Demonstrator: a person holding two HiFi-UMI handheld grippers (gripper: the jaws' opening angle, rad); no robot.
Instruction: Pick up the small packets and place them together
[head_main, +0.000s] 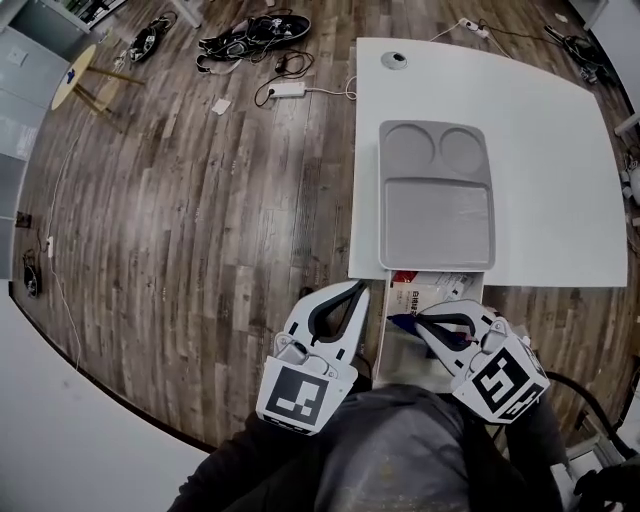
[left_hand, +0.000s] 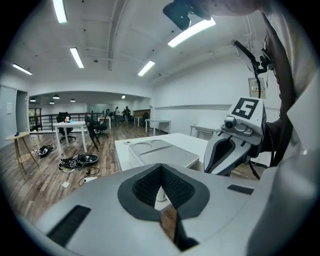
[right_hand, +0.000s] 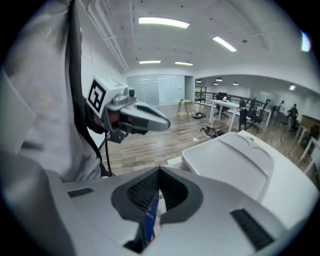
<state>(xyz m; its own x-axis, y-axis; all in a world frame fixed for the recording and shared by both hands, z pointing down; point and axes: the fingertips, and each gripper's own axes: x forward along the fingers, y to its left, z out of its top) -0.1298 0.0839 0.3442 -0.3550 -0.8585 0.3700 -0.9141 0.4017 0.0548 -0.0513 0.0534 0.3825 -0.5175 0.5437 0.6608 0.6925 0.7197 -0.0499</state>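
The right tongs (head_main: 420, 320) are pressed together on a thin blue packet (right_hand: 149, 220). The packet stands on its edge in the grip. Its long side runs back along the tongs, and only a little of it sticks out past the tips.

More packets (head_main: 432, 288), white with some red, lie right in front of those tips. They sit on a white spot by the near edge of the table (head_main: 540, 150). I cannot tell if that spot is part of the table. The grey tray (head_main: 437, 215) is just past them, farther from the person, and nothing is in it.

So the blue packet is up in the air, very near the other packets and a bit to their left. The right hand is the one close to them. I think the next move is short: bring the blue packet over to where the packets go together, and then let go. I cannot tell if that place is the pile or the tray.

The right tongs point down and in toward the pile, close to the person's body. The left tongs (head_main: 358, 288) are pressed together too, with nothing in them. They point ahead, beside the table's left edge and over the wood floor (head_main: 200, 200).
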